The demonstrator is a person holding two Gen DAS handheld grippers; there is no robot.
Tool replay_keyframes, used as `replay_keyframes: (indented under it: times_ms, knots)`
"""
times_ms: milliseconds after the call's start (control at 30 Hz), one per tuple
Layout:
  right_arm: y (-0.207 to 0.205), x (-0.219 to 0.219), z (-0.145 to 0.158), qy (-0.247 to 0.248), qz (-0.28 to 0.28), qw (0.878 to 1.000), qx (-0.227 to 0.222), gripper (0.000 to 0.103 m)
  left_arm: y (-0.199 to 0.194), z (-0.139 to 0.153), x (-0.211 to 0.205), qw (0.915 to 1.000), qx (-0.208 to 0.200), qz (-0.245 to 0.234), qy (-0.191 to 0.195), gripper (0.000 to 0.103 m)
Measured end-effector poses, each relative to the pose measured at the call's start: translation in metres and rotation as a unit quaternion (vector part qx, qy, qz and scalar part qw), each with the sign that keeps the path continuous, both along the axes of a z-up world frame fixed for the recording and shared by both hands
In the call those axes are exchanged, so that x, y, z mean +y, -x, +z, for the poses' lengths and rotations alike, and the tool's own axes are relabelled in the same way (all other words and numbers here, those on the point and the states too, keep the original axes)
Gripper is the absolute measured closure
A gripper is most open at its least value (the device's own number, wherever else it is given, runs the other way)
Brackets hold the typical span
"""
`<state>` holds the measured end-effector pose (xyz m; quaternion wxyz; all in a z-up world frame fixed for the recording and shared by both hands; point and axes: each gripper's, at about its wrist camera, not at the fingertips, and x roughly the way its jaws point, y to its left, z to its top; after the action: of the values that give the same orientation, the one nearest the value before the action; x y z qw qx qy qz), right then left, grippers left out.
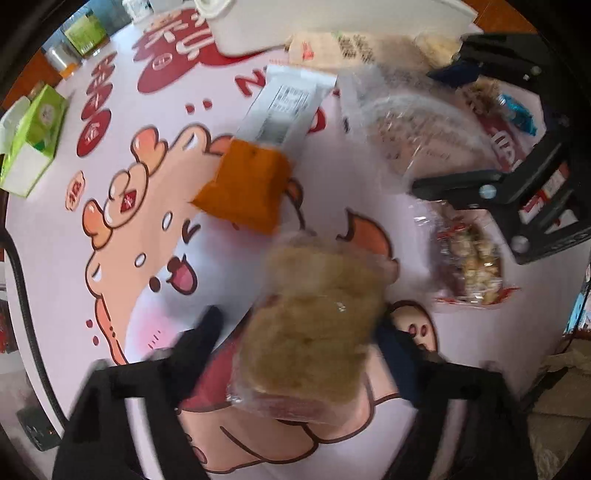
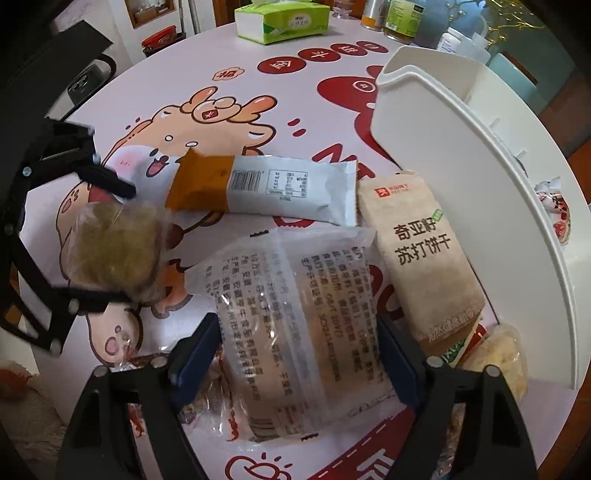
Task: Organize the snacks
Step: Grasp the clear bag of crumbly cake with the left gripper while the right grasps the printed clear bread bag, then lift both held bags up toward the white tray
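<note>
Little of the sorting is judged to be done. Only a red-and-white wrapped sweet or two (image 2: 557, 214) can be seen behind the wall of the white plastic storage bin (image 2: 480, 206), while most packets are spread over the pink cartoon-printed tablecloth (image 2: 295, 110). An orange-and-white foil bar wrapper (image 2: 266, 188), a beige paper-look soda-cracker pack (image 2: 424, 254), a clear printed bag of pale biscuits (image 2: 295, 325), a clear bag of mixed nuts with red trim (image 1: 469, 266) and a small blue-wrapped sweet (image 1: 517, 112) are all left on the cloth, outside the bin.

The left gripper (image 1: 306, 339) is pointed straight down at the table. A clear-wrapped, brown fluffy cake (image 1: 314, 332) is seen between its jaws, with the dark pad at the cake's right edge; the other finger is blurred, so whether the cake is actually pinched cannot be told. The cake is near the table's middle, well apart from the bin.

The right gripper (image 2: 299, 354) is angled steeply downward — its blue-padded jaws are set astride the clear biscuit bag, one on each side. Contact at both pads cannot be confirmed, so a grip is not claimed.

A green tissue box (image 2: 280, 18) is left at the far edge.
</note>
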<state>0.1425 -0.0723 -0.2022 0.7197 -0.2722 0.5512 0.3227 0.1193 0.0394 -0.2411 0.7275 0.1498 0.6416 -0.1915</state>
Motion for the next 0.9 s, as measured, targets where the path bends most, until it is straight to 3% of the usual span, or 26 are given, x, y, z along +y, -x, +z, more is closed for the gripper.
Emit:
replay_keyframes:
  times_ms: [100, 233, 400, 633, 900]
  knots:
    - [0.002, -0.006, 0.006, -0.014, -0.014, 1.0, 0.002, 0.034, -0.001, 0.004, 0.001, 0.9997, 0.009, 0.022, 0.009, 0.047]
    - [0.004, -0.019, 0.016, -0.03, -0.044, 0.999, 0.0, 0.036, 0.004, 0.008, 0.006, 0.9989, 0.003, 0.045, 0.007, 0.047]
    - [0.016, -0.041, 0.042, -0.068, -0.091, 0.993, -0.02, 0.036, 0.017, 0.03, 0.013, 0.9953, -0.015, 0.09, 0.031, 0.047]
    - [0.031, -0.083, 0.074, -0.123, -0.174, 0.976, -0.04, 0.036, 0.043, 0.07, 0.021, 0.9833, -0.045, 0.155, 0.084, 0.047]
    - [0.047, -0.126, 0.093, -0.179, -0.235, 0.955, -0.023, 0.033, 0.062, 0.097, -0.008, 0.9821, -0.065, 0.151, 0.091, 0.047]
